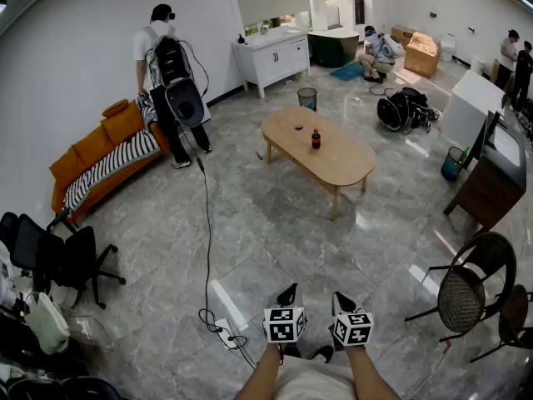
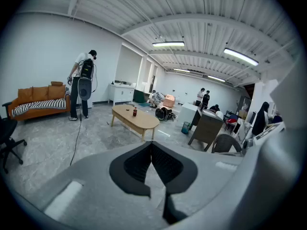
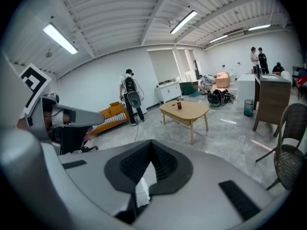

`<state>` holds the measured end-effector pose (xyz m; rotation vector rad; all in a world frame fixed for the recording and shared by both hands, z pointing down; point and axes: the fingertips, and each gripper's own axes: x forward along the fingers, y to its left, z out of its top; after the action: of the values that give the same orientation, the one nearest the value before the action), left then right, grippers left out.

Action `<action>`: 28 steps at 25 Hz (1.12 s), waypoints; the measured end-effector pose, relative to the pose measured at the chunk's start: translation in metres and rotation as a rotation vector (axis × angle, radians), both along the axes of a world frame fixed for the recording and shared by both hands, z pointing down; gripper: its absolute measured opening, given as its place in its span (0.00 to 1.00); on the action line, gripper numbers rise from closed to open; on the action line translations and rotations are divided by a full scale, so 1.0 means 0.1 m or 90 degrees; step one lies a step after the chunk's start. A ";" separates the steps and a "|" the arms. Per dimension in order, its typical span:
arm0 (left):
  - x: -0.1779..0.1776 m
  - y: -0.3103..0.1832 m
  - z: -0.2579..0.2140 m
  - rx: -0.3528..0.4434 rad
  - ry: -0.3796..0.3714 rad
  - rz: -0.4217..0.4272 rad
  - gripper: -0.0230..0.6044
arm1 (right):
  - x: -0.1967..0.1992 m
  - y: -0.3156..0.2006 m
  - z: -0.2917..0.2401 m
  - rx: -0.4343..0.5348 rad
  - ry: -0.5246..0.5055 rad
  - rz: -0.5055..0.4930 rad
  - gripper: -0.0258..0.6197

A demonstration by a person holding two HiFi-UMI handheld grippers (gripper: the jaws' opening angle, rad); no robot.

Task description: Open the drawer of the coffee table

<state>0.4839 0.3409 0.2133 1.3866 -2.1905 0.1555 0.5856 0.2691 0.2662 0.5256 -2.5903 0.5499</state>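
Coffee table (image 1: 321,150): I cannot make out its drawer in the head view, and in both gripper views the table is too small for me to find a handle or seam. The label of the bottle (image 1: 316,139) on its top is likewise too small to read. The orange sofa (image 1: 92,161) has its far end hidden behind the standing person (image 1: 171,82). My left forearm (image 1: 256,379) and right forearm (image 1: 372,379) are cut off by the head view's lower edge, the wicker chair (image 3: 292,147) by the right gripper view's right edge, and the black office chair (image 2: 5,138) by the left gripper view's left edge.
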 end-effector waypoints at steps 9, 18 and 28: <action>-0.07 0.05 0.07 -0.016 0.005 -0.002 0.05 | -0.02 -0.02 0.10 -0.019 0.000 0.013 0.06; -0.37 -0.08 0.06 -0.002 0.038 0.015 0.05 | -0.32 -0.20 0.13 -0.086 -0.017 0.049 0.06; -1.10 -0.48 -0.08 0.030 0.051 0.023 0.05 | -0.99 -0.39 -0.02 -0.066 -0.026 0.013 0.06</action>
<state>0.3736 0.2931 0.2054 1.4338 -2.1168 0.0595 0.4863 0.2303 0.2640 0.5121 -2.5814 0.7039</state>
